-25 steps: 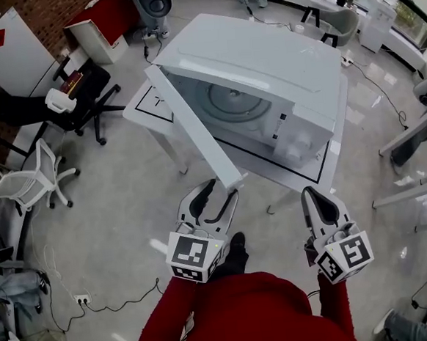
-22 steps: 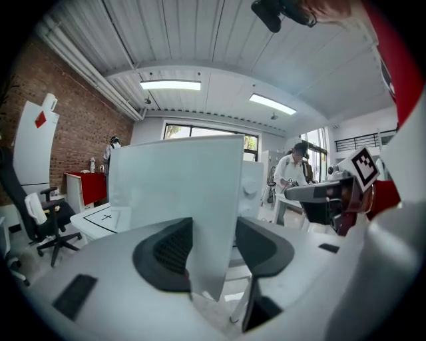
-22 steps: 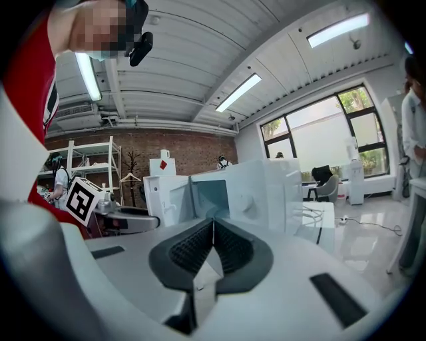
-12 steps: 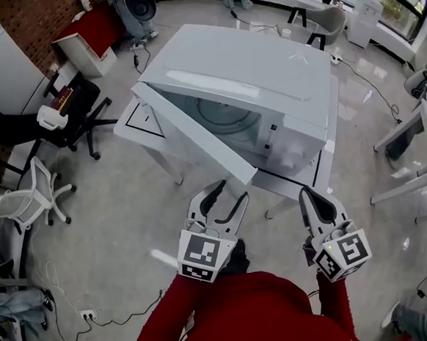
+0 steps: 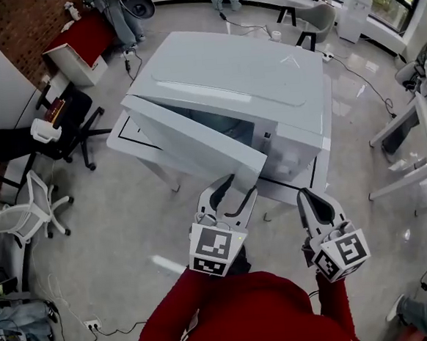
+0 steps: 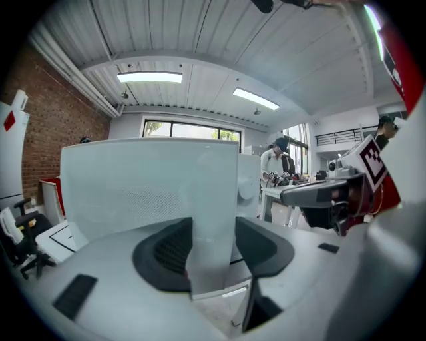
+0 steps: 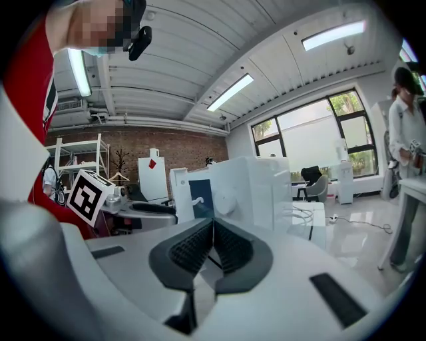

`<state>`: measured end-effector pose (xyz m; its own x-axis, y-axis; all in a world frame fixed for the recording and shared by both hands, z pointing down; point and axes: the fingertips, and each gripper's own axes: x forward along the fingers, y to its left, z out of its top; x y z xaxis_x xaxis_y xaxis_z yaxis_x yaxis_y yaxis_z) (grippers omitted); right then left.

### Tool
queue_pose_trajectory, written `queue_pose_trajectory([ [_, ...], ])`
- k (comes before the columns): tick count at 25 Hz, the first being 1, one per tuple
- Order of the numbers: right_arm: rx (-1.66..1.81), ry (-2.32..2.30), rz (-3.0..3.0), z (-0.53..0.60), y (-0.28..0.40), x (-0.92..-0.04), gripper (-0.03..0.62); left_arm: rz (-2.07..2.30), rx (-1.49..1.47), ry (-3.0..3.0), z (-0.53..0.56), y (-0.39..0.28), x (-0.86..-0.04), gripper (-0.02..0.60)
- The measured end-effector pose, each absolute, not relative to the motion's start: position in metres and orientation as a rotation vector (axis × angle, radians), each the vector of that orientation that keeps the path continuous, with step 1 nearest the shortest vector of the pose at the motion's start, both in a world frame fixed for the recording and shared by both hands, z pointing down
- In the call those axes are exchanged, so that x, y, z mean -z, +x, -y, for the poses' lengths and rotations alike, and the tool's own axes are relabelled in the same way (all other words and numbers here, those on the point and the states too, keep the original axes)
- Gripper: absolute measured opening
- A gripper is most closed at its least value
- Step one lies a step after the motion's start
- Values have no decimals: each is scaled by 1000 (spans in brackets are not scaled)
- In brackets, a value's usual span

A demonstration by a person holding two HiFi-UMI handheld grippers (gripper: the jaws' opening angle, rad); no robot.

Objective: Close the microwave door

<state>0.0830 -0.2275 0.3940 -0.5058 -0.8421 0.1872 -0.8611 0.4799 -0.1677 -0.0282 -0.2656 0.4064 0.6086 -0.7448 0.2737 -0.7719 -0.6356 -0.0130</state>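
Gripping the free edge of the microwave door (image 5: 190, 149), the left tool (image 5: 233, 189) stood before the microwave (image 5: 243, 75) on the table (image 5: 297, 187), the door partly open. The right tool (image 5: 309, 195), jaws closed and empty, hovered beside it.

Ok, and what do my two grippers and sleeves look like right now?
The left gripper and the right gripper both have light grey bodies with black ribbed pads lining the jaws. Each carries a white cube printed with black square markers. No cables show. The person's sleeves are red.
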Motion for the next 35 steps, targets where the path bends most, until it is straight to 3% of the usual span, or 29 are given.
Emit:
queue_pose_trajectory([
  [13,-394,1589,2573,235,98,-400,14,1267,-361,2733,310,-19,-401,209],
  [24,-389,1548,2591,243,92,-401,14,1393,-327,2659,320,-27,-400,113],
  [35,-392,1547,2587,245,93,-402,15,1467,-331,2620,330,-25,-399,109],
])
